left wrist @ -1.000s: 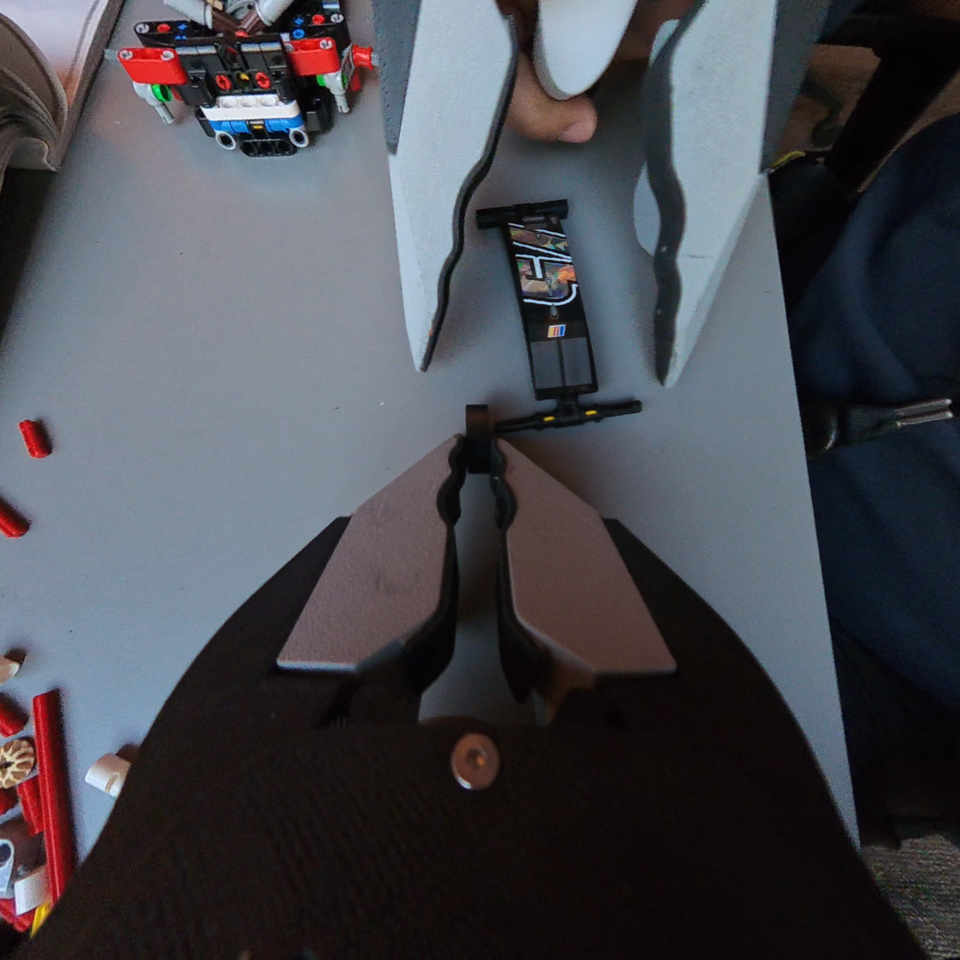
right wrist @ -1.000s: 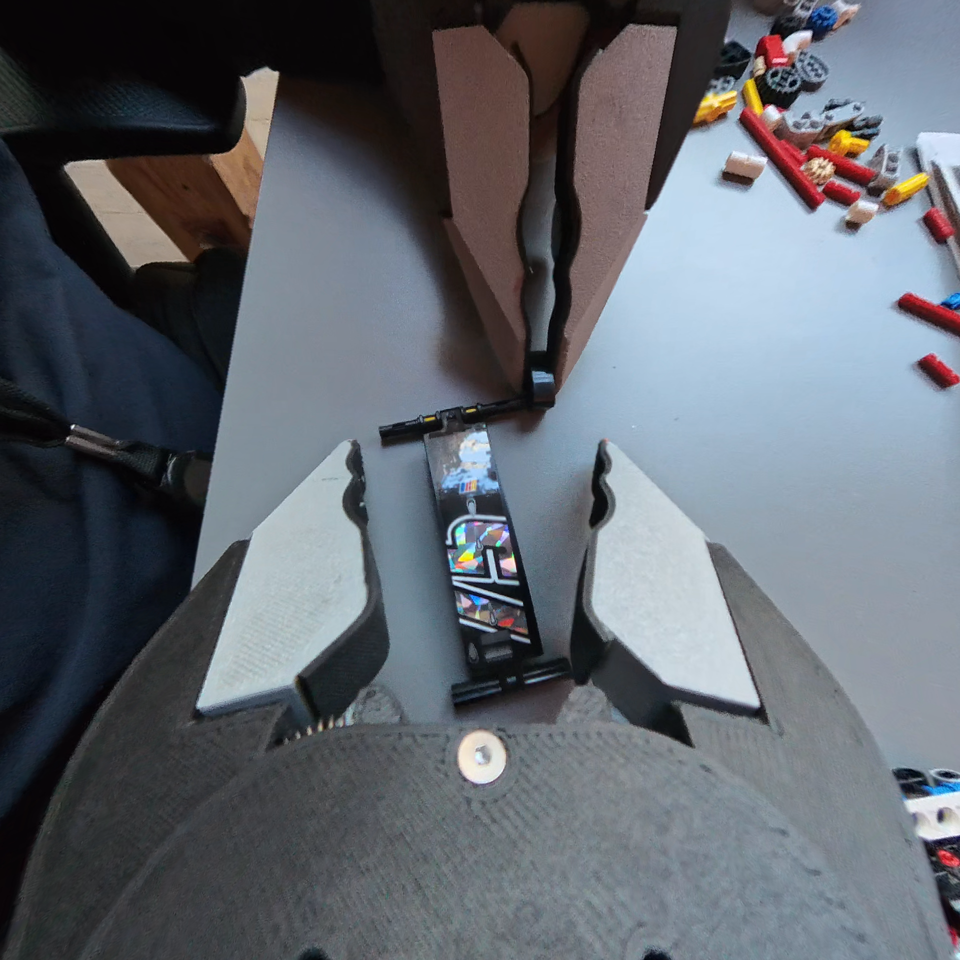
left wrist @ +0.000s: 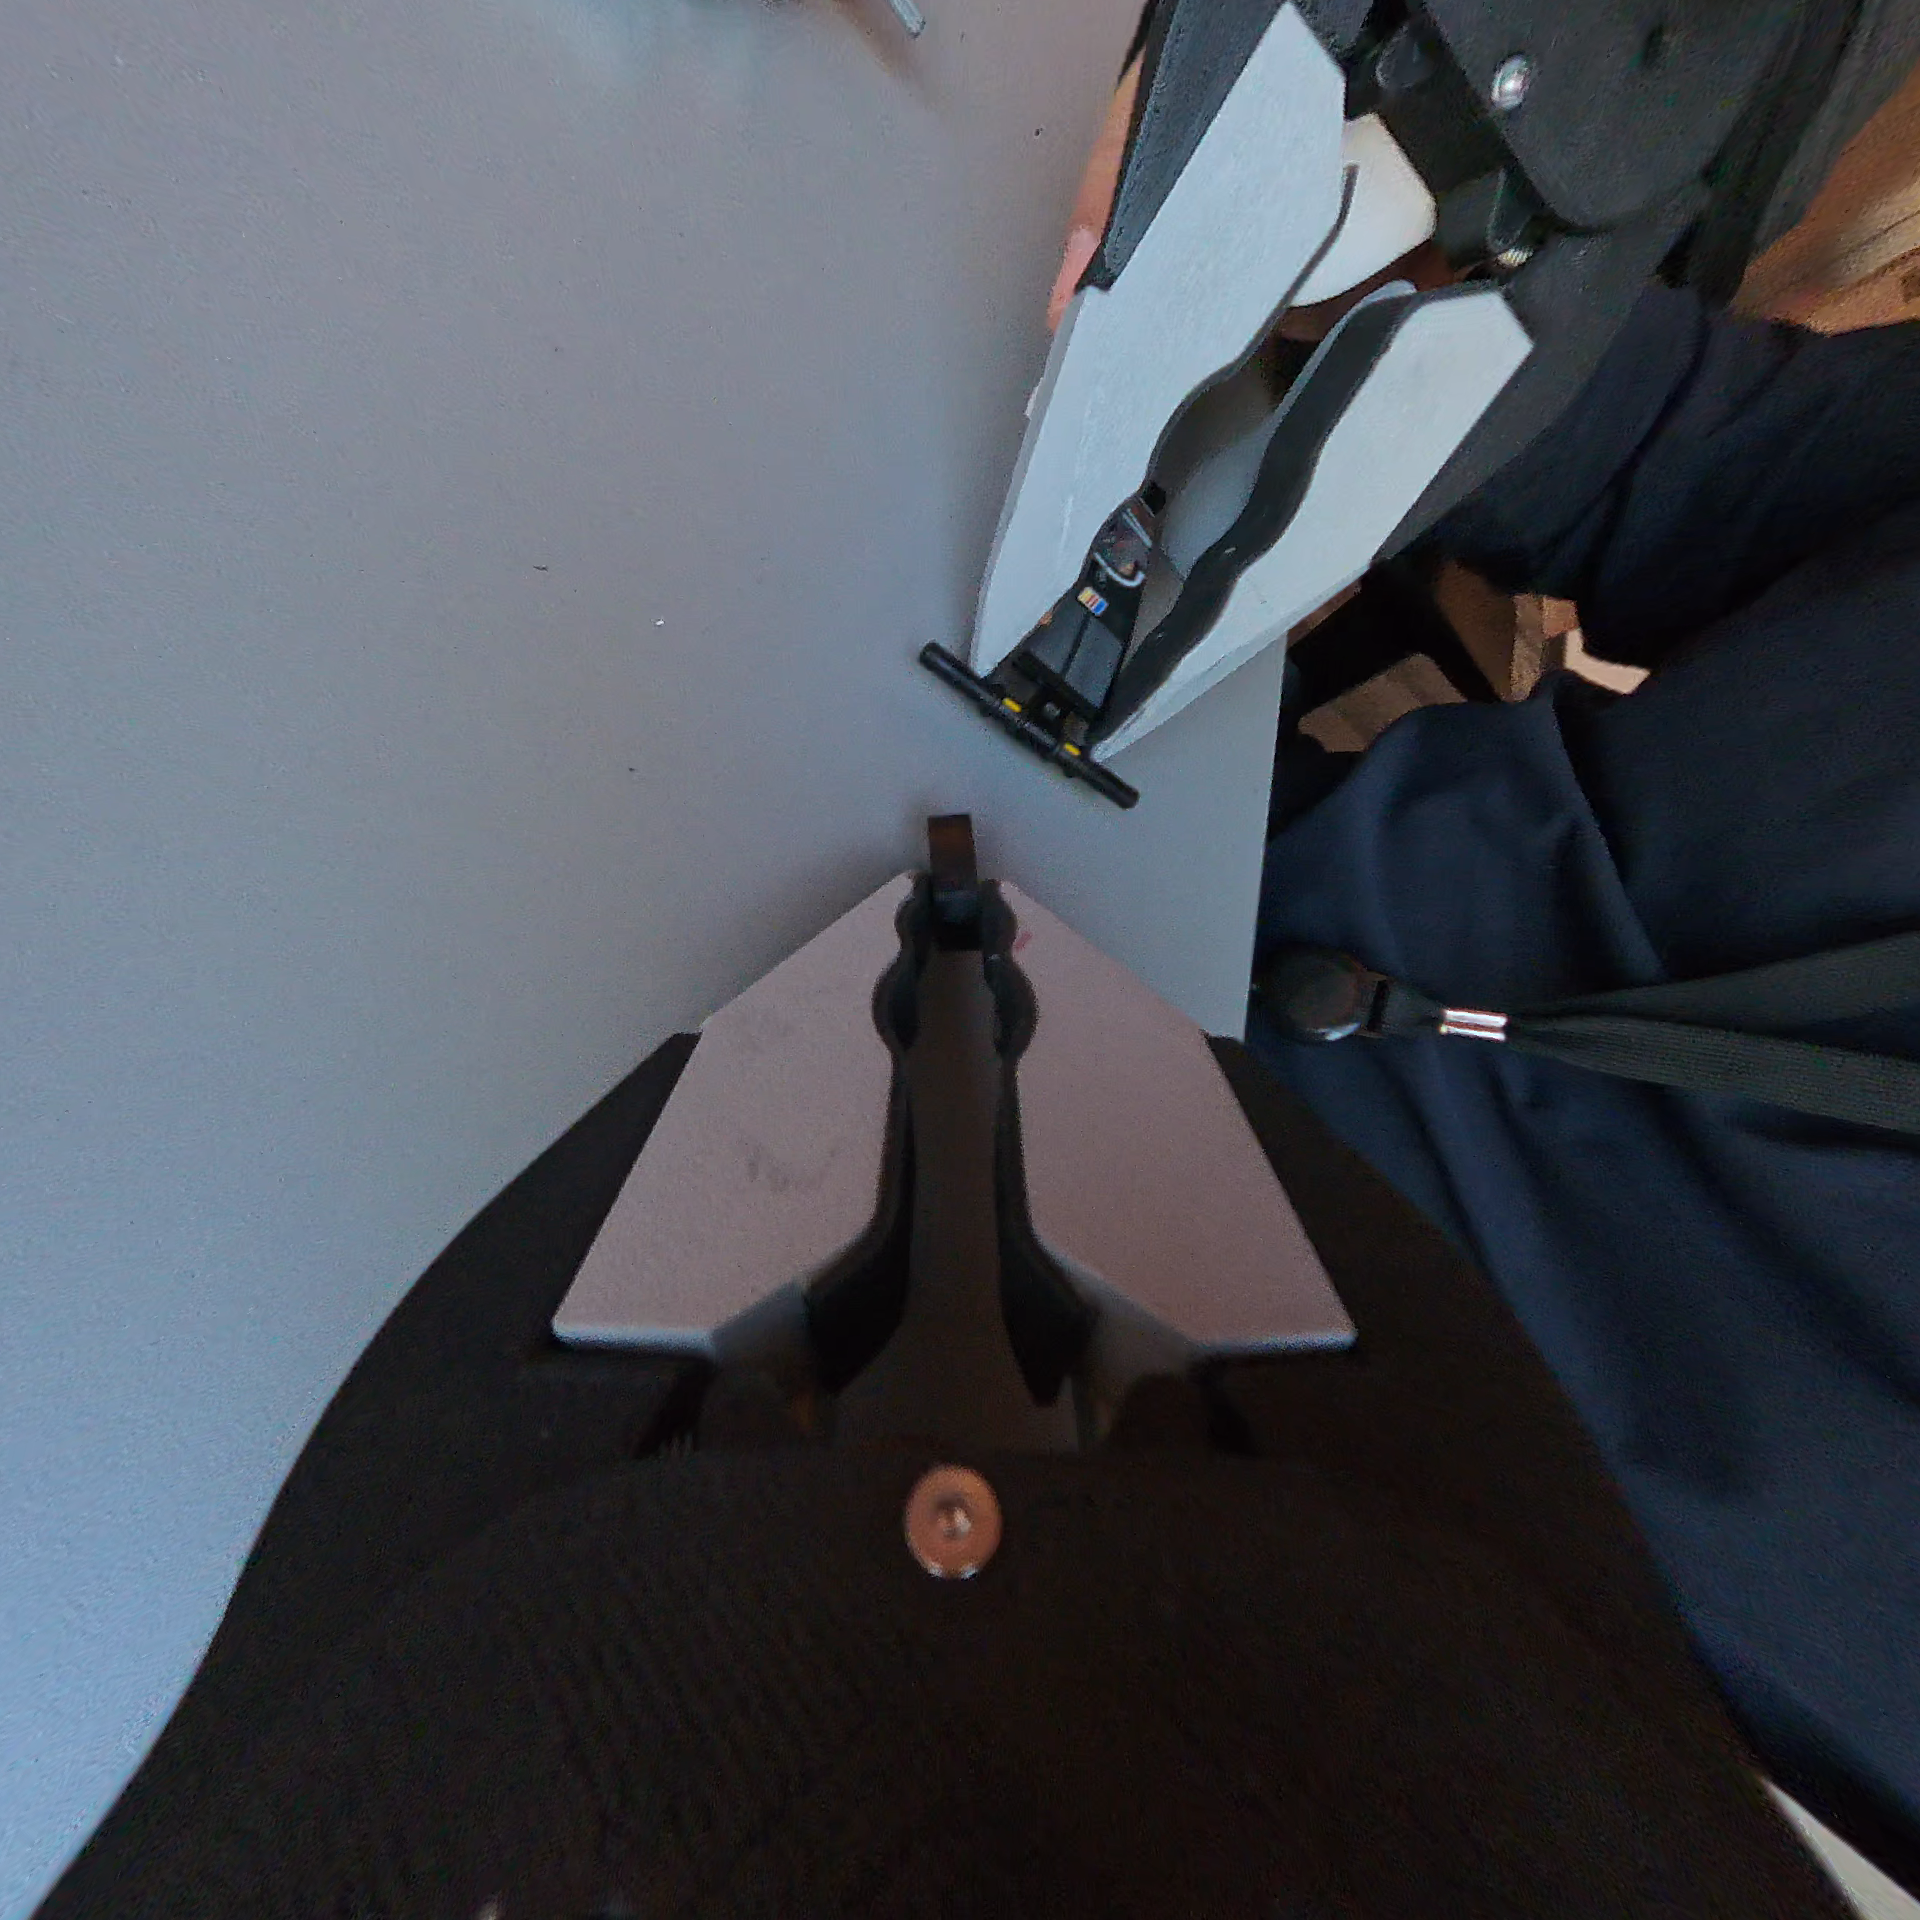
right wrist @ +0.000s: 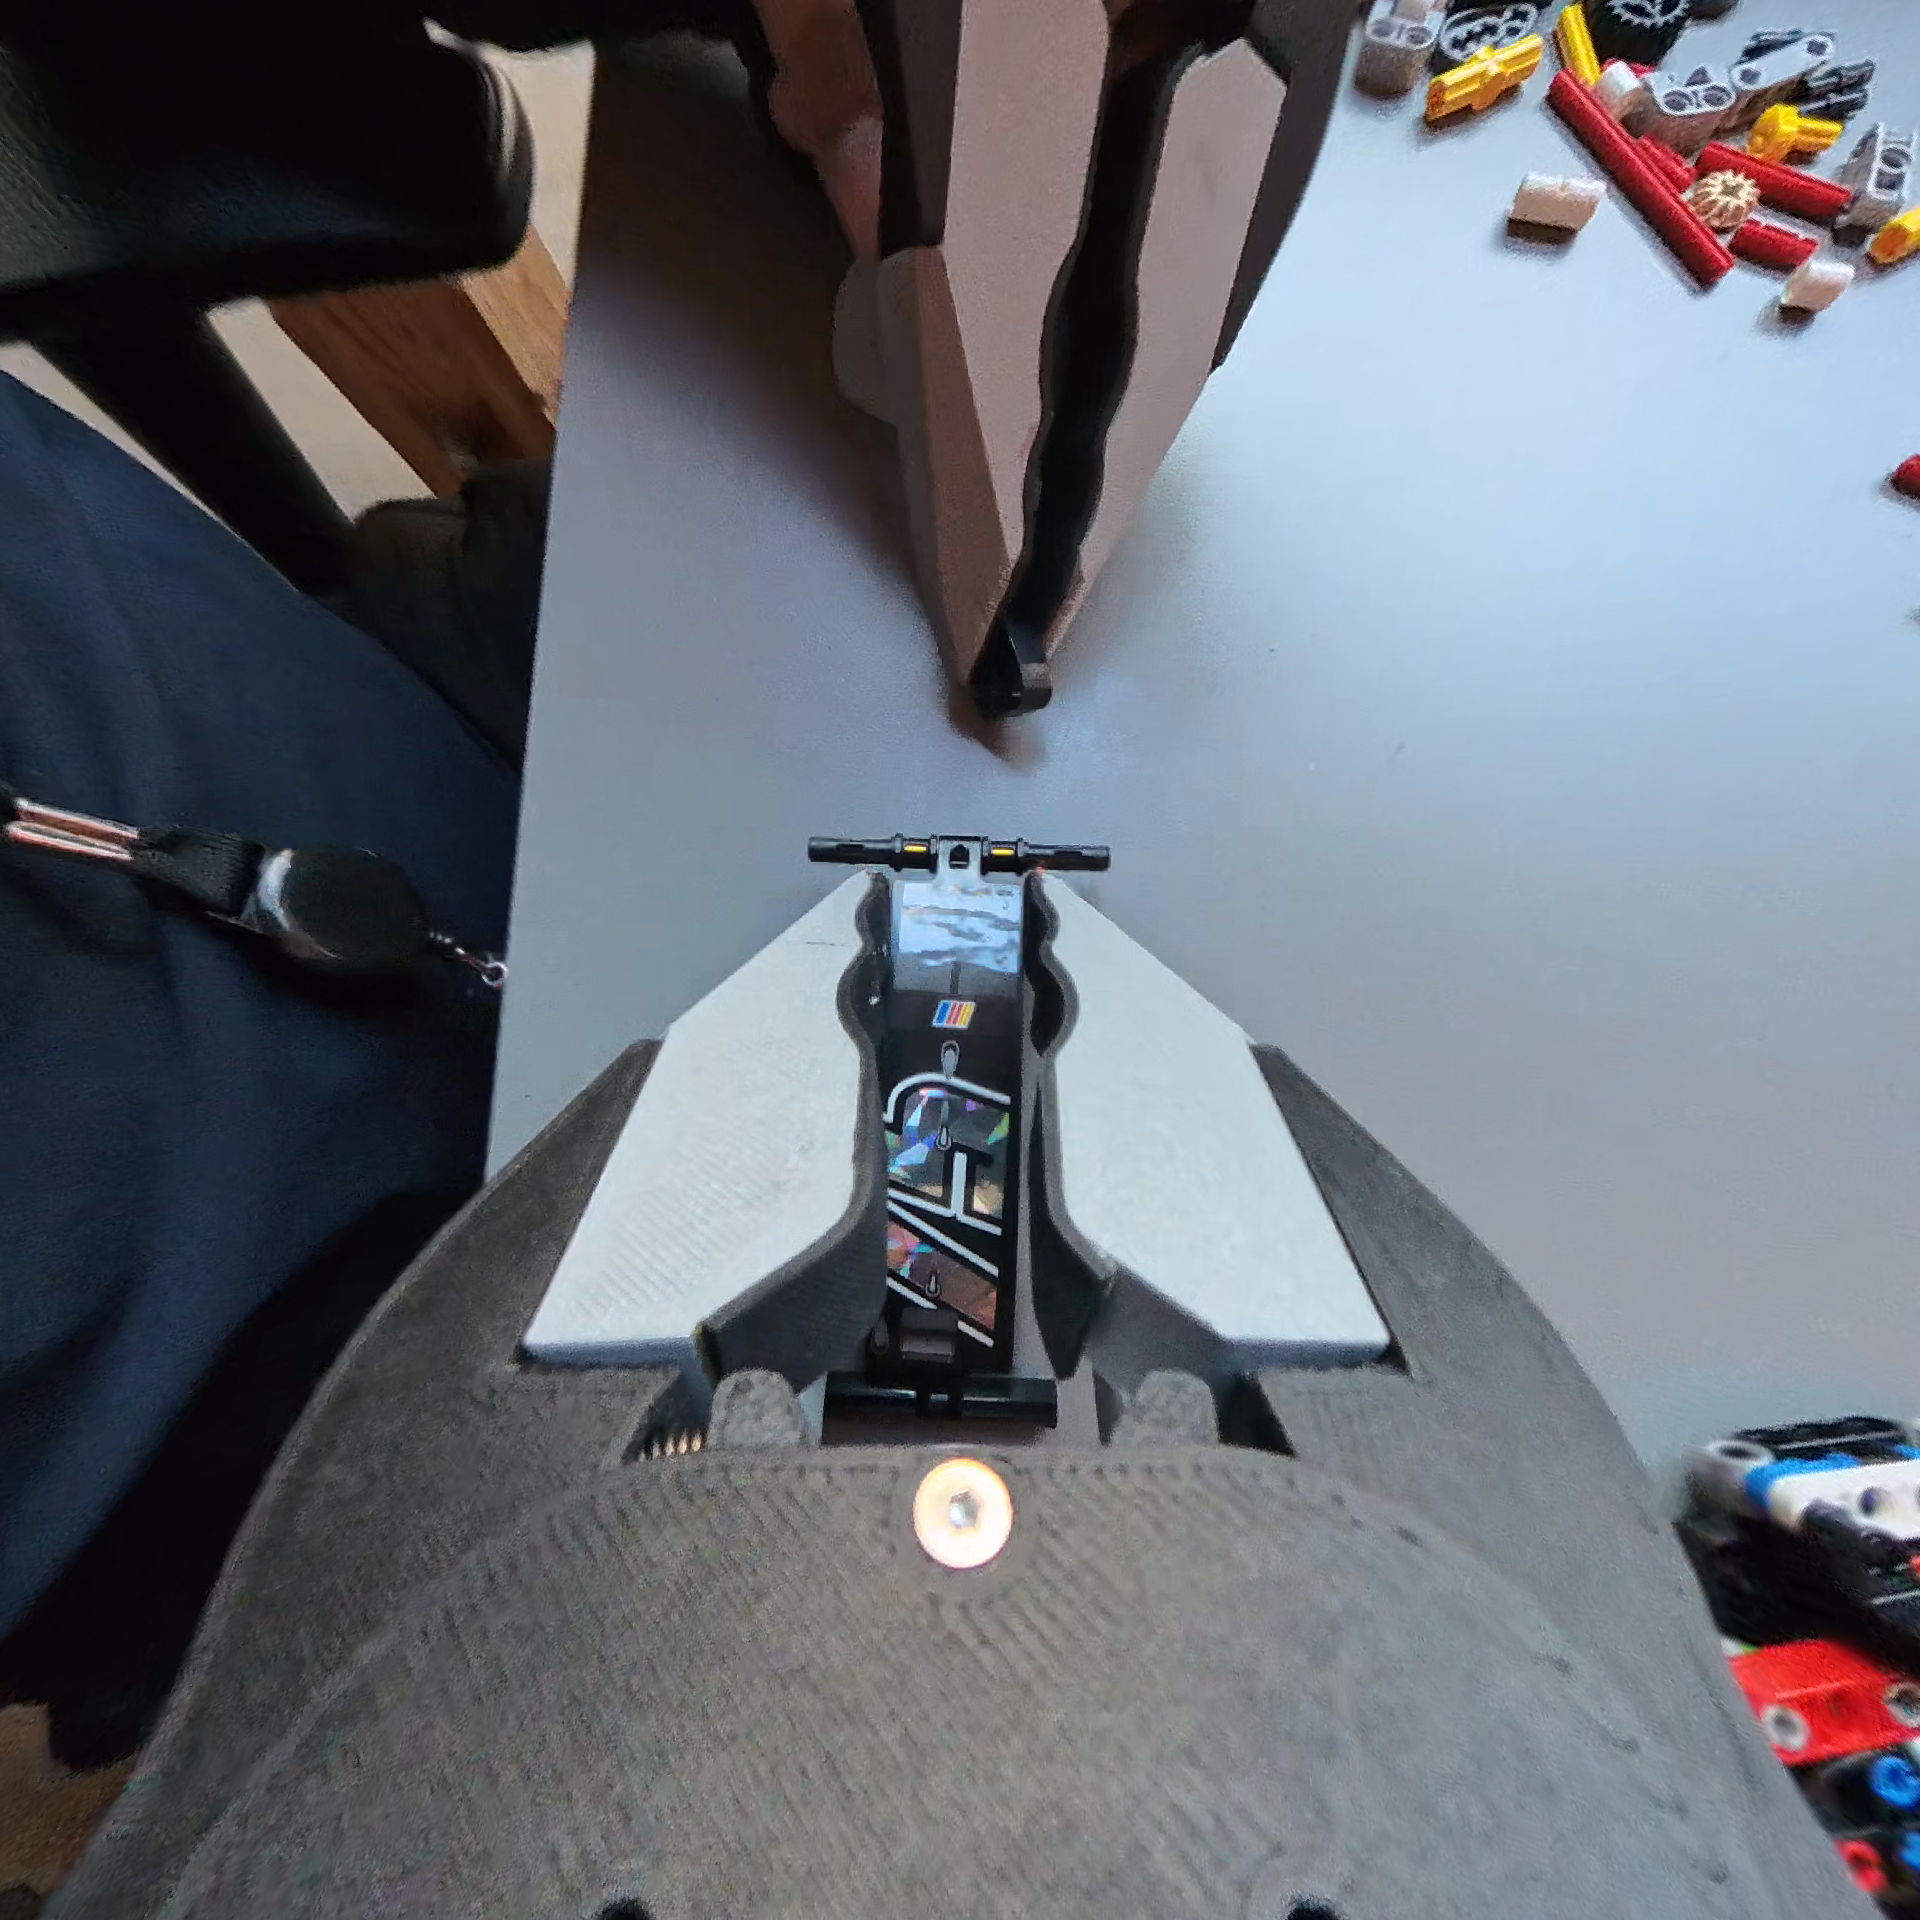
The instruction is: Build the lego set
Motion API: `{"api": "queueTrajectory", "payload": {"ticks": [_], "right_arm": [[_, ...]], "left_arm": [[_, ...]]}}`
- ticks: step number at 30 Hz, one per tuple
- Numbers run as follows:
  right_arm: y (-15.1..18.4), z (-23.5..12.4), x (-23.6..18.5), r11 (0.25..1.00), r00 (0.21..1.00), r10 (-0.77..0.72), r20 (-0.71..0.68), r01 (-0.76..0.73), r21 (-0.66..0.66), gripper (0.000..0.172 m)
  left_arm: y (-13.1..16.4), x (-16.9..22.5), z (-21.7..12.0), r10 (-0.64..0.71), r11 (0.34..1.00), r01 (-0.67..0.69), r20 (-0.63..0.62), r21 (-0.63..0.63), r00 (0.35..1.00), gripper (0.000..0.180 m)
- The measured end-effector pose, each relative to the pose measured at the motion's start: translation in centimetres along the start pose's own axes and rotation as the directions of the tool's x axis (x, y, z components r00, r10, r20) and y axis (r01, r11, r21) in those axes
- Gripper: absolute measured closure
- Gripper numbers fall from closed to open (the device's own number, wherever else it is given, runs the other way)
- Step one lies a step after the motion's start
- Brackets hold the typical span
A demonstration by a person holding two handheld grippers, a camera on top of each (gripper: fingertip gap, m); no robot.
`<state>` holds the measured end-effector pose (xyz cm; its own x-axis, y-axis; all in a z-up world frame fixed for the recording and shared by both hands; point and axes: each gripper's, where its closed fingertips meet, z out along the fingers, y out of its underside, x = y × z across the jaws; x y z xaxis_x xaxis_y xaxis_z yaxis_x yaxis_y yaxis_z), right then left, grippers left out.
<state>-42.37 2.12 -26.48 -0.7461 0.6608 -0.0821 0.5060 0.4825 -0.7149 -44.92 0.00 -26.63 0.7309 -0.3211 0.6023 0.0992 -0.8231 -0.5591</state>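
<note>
— Looking at the right tongs (right wrist: 951, 883), what do they pinch?
— A long black panel (right wrist: 951, 1122), lying lengthwise between the two pads, which press on its long edges. It bears a shiny, many-coloured sticker with white outlined characters and a small striped emblem. A thin black axle (right wrist: 958, 854) with yellow marks crosses its far end, just past the fingertips.
— And the left tongs (left wrist: 951, 894)?
— Nearly pressed together, nipping a small black connector (left wrist: 950, 847) that sticks out beyond the tips.
— How do they stand?
— Tip towards tip over the grey table (left wrist: 416, 623), the connector near the axle but apart. Loose red, yellow and grey bricks (right wrist: 1704, 135) lie well off to the right tongs' far right.
</note>
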Motion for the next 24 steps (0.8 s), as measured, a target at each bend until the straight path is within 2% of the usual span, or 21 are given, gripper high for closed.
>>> {"api": "queueTrajectory", "payload": {"ticks": [2, 5, 8, 11, 13, 16, 19, 22, 24], "right_arm": [[-0.4, -0.6, -0.4, 0.997, 0.998, 0.050, 0.040, -0.053, 0.062, 0.149], [-0.9, -1.6, -0.8, 0.983, 0.985, 0.125, 0.116, -0.139, 0.122, 0.149], [-1.5, -2.6, -0.6, 0.959, 0.967, 0.189, 0.172, -0.219, 0.177, 0.149], [-1.8, -3.2, -0.2, 0.935, 0.946, 0.241, 0.219, -0.287, 0.210, 0.149], [-2.0, -3.6, -0.2, 0.924, 0.936, 0.253, 0.244, -0.309, 0.227, 0.149], [-1.8, -3.8, -0.1, 0.923, 0.938, 0.254, 0.238, -0.308, 0.230, 0.149], [-1.7, -3.7, -0.1, 0.928, 0.942, 0.248, 0.228, -0.298, 0.223, 0.149], [-1.9, -3.8, -0.2, 0.928, 0.941, 0.245, 0.234, -0.297, 0.224, 0.149], [-2.0, -3.9, -0.3, 0.929, 0.942, 0.242, 0.232, -0.294, 0.227, 0.149]], "left_arm": [[-0.2, 0.1, -0.2, -0.015, 1.000, 0.015, 0.009, 0.021, 1.000, 0.164], [-0.6, 0.3, -0.9, -0.025, 0.999, 0.023, 0.044, 0.042, 0.999, 0.138], [-0.5, -0.5, -1.6, 0.045, 0.998, -0.050, 0.166, 0.027, 0.985, 0.128], [0.3, -1.1, -2.2, 0.154, 0.988, -0.152, 0.270, -0.029, 0.951, 0.133], [1.2, -0.9, -2.7, 0.179, 0.984, -0.168, 0.311, -0.061, 0.933, 0.134], [2.0, 0.4, -3.0, 0.116, 0.993, -0.108, 0.331, -0.042, 0.937, 0.134], [2.4, 1.1, -1.9, 0.079, 0.997, -0.074, 0.351, -0.028, 0.933, 0.141], [2.1, 0.7, -1.1, 0.080, 0.997, -0.079, 0.393, -0.019, 0.916, 0.158], [1.9, 0.5, -1.0, 0.102, 0.995, -0.096, 0.398, -0.035, 0.912, 0.162]]}}
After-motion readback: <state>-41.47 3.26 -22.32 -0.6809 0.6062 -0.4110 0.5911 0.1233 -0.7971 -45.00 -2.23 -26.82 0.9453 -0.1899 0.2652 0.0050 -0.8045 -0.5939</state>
